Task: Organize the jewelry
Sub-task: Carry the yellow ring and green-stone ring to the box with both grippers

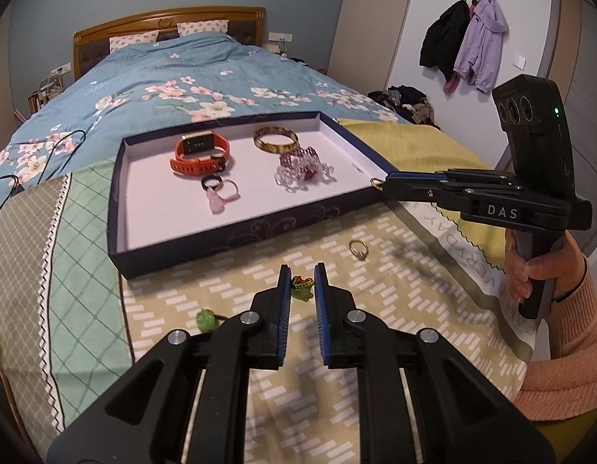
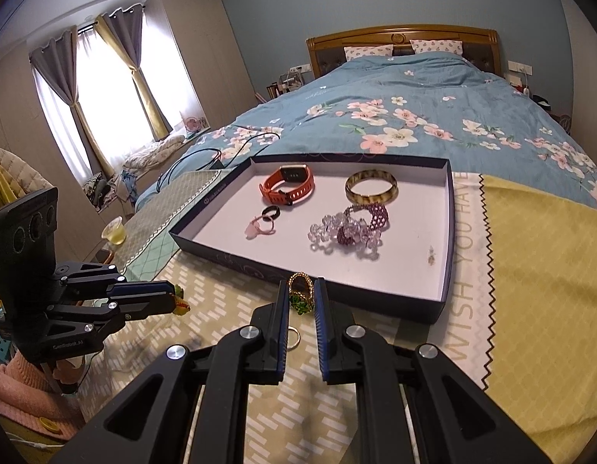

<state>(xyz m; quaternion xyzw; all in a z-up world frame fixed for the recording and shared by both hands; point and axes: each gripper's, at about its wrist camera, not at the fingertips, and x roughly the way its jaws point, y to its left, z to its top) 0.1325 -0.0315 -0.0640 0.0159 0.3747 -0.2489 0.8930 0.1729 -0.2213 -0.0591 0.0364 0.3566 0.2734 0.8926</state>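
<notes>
A dark box-lid tray [image 1: 236,228] on the bed holds an orange watch [image 1: 200,152], an amber bangle [image 1: 275,139], purple bead bracelets [image 1: 304,168], a black ring [image 1: 212,183] and a pink ring [image 1: 225,195]. My left gripper [image 1: 301,283] is shut on a green and orange ring [image 1: 301,286] just above the cloth. My right gripper [image 2: 301,294] is shut on a gold ring with a green ornament [image 2: 300,294], at the tray's near right corner [image 1: 376,183]. A gold ring [image 1: 358,249] lies on the cloth; it also shows in the right wrist view [image 2: 293,336].
A green bead piece [image 1: 206,319] lies left of my left gripper. A patterned beige cloth [image 1: 395,309] and a yellow cloth [image 2: 538,290] cover the bed's foot. A black cable [image 2: 217,150] runs left of the tray. A small speck [image 2: 431,254] lies in the tray.
</notes>
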